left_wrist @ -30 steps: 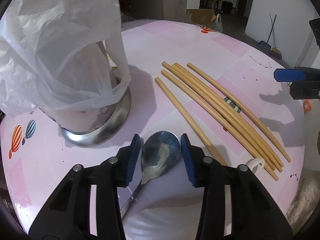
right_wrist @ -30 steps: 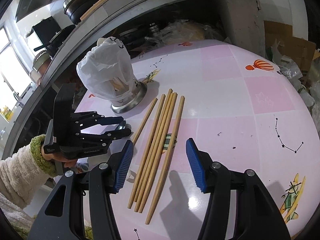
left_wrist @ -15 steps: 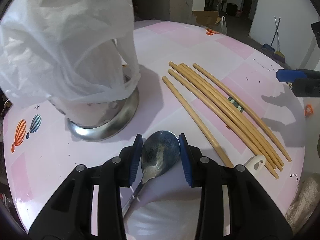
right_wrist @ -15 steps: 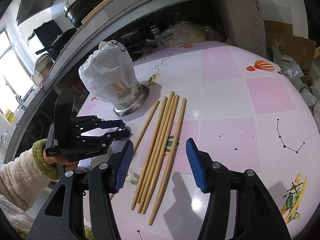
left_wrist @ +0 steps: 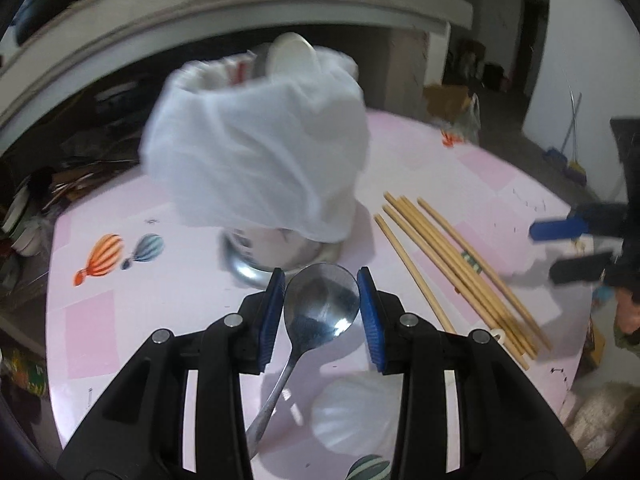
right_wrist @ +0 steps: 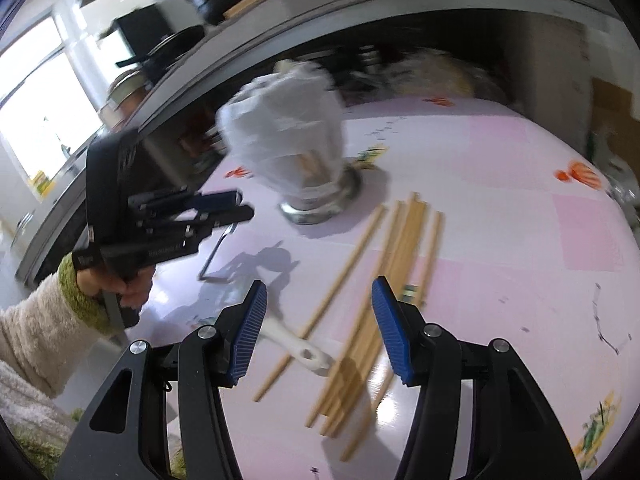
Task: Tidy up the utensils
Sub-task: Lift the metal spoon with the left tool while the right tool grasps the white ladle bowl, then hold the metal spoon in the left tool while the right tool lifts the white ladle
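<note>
Steel is catching the light between our left jaws: the left gripper point(left_wrist: 321, 312) is clamping the bowl of a metal spoon point(left_wrist: 320, 312), its blue pads pressing both sides of the bowl and the handle trailing back under the gripper. We are holding it lifted off the pink tabletop point(left_wrist: 168, 312), in front of the steel utensil holder point(left_wrist: 276, 256) draped with a white plastic bag point(left_wrist: 260, 160).

Only the left wrist view is showing that grip. From the right wrist view we are seeing the left gripper point(right_wrist: 240, 206) side-on, held by a hand point(right_wrist: 116, 284) in a fluffy cream sleeve near the tabletop's left edge, the spoon handle hanging beneath it. That view is also showing a white plastic handle point(right_wrist: 296, 346) lying across the nearest chopstick, which the left view barely catches.

Our right gripper point(right_wrist: 318, 334) is standing with its jaws moderately wide and holding nothing, hovering above the near ends of the bamboo chopsticks point(right_wrist: 404, 248). These are lying loosely parallel on the tabletop just beside the holder, toward the near edge, blurred.
</note>
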`<state>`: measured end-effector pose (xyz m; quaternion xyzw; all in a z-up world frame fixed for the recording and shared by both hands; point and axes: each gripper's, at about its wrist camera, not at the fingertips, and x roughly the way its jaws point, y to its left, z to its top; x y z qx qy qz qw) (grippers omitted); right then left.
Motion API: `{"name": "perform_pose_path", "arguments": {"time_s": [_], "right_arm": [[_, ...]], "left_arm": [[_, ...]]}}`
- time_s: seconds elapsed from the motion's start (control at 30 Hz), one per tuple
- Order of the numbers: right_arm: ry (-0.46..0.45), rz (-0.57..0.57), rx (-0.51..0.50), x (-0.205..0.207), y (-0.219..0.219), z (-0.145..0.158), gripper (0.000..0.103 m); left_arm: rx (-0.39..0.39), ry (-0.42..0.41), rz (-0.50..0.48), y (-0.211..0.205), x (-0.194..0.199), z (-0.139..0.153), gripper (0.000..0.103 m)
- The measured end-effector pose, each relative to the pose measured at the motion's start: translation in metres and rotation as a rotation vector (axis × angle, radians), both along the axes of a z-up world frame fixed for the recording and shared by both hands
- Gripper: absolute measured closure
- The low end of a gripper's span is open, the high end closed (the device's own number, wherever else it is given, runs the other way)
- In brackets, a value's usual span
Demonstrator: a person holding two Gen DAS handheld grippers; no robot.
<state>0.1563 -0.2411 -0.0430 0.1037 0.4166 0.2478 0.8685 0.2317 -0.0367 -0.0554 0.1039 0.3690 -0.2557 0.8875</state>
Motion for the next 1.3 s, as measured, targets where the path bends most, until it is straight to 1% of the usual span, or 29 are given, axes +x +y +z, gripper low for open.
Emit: {"name": "perform_pose_path", "arguments": {"time_s": [0.13, 0.2, 0.23, 0.27, 0.33, 0.43, 0.57, 0.63, 0.73, 0.83, 0.97, 1.13, 1.27, 1.3], "right_arm": [[0.003, 0.114, -0.004, 0.005, 0.025, 0.0, 0.049], [0.015, 0.192, -0.023, 0.008, 0.044, -0.002, 0.048], [0.018, 0.212, -0.03, 0.009, 0.05, -0.003, 0.046], [0.024, 0.246, -0.044, 0.011, 0.06, -0.006, 0.042], [0.038, 0.304, -0.07, 0.014, 0.078, -0.011, 0.04], [0.055, 0.392, -0.131, 0.019, 0.109, -0.021, 0.037], [0.065, 0.487, -0.25, 0.023, 0.145, -0.039, 0.036], [0.071, 0.511, -0.319, 0.027, 0.158, -0.048, 0.036], [0.072, 0.545, -0.386, 0.032, 0.168, -0.056, 0.035], [0.077, 0.569, -0.434, 0.036, 0.176, -0.061, 0.035], [0.055, 0.611, -0.51, 0.034, 0.185, -0.063, 0.035], [0.047, 0.647, -0.559, 0.032, 0.197, -0.06, 0.035], [0.08, 0.65, -0.557, 0.04, 0.207, -0.061, 0.035], [0.089, 0.652, -0.556, 0.04, 0.208, -0.061, 0.036]], "left_arm": [[-0.036, -0.033, 0.056, 0.021, -0.008, 0.015, 0.068], [-0.05, -0.043, 0.08, 0.032, -0.012, 0.023, 0.068], [-0.058, -0.05, 0.095, 0.038, -0.014, 0.025, 0.068], [-0.068, -0.054, 0.107, 0.044, -0.015, 0.028, 0.068], [-0.084, -0.06, 0.128, 0.054, -0.016, 0.031, 0.068], [-0.106, -0.068, 0.15, 0.066, -0.016, 0.034, 0.068], [-0.12, -0.072, 0.168, 0.073, -0.014, 0.035, 0.068], [-0.126, -0.072, 0.173, 0.076, -0.014, 0.035, 0.068], [-0.134, -0.075, 0.177, 0.079, -0.014, 0.034, 0.068], [-0.145, -0.075, 0.18, 0.082, -0.014, 0.033, 0.068], [-0.153, -0.077, 0.18, 0.083, -0.013, 0.033, 0.068], [-0.163, -0.079, 0.183, 0.085, -0.014, 0.032, 0.068], [-0.167, -0.08, 0.183, 0.086, -0.014, 0.031, 0.068], [-0.167, -0.08, 0.182, 0.086, -0.014, 0.031, 0.068]]}}
